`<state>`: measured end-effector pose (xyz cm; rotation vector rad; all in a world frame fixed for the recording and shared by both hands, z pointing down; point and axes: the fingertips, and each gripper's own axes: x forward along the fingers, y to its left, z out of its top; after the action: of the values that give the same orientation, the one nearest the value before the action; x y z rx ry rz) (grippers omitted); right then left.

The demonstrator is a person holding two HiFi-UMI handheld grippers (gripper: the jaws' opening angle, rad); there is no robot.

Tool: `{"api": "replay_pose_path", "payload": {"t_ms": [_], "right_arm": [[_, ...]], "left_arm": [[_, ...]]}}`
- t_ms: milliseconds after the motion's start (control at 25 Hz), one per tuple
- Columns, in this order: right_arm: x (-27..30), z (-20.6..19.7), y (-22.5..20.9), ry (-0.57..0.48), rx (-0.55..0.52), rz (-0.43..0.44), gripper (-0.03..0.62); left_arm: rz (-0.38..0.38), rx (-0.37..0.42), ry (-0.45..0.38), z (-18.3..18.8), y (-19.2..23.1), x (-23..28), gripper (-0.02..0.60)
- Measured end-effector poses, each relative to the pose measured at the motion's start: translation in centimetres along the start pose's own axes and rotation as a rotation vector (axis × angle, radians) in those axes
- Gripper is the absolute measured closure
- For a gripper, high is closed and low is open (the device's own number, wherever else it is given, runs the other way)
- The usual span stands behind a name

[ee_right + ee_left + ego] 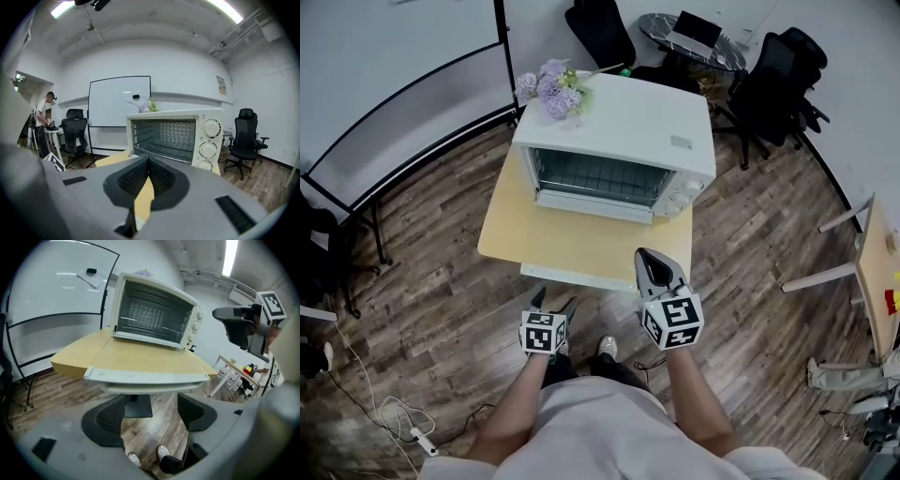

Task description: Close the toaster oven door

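Note:
A white toaster oven (623, 127) (154, 310) (178, 136) stands on a small wooden table (502, 220). Its door (581, 244) (145, 364) hangs fully open and lies flat toward me, with the pale handle strip (579, 276) (145, 378) at the near edge. My left gripper (553, 302) (150, 401) is open and empty, just in front of and below the handle. My right gripper (649, 255) (147, 161) is shut on nothing. It hovers over the door's near right corner and also shows in the left gripper view (243, 326).
Purple flowers (551, 89) sit on the oven's top. Black office chairs (778, 89) and a round table with a laptop (694, 37) stand behind it. A whiteboard frame (403, 122) is at the left and cables (398, 417) lie on the floor. A person (44, 115) stands far off.

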<state>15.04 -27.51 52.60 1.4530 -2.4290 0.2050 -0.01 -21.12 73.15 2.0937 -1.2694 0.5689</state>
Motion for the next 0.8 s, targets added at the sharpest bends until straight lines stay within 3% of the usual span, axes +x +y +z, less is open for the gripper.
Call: {"api": "replay_pose_path", "payload": {"t_ms": [80, 160, 400, 480, 560, 800], "right_arm": [[-0.2, 0.0, -0.1, 0.005, -0.006, -0.002, 0.592], [-0.4, 0.1, -0.2, 0.009, -0.012, -0.004, 0.592], [-1.3, 0.5, -0.9, 0.008, -0.023, -0.022, 0.592], [-1.6, 0.6, -1.1, 0.009, -0.025, -0.028, 0.592], [-1.9, 0.6, -1.3, 0.012, -0.025, -0.032, 0.592], [-2.3, 0.3, -1.6, 0.029, -0.037, -0.037, 0.592]], "left_arm": [[-0.004, -0.037, 0.012, -0.7, 0.1, 0.8, 0.249], [-0.015, -0.140, 0.011, -1.1, 0.3, 1.5, 0.249], [-0.070, -0.738, -0.089, -3.1, 2.1, 3.2, 0.249], [-0.092, -0.895, -0.149, -3.4, 2.4, 3.4, 0.249], [-0.112, -0.994, -0.201, -3.5, 2.7, 3.7, 0.249], [-0.164, -1.190, -0.325, -3.4, 3.2, 4.8, 0.250]]}}
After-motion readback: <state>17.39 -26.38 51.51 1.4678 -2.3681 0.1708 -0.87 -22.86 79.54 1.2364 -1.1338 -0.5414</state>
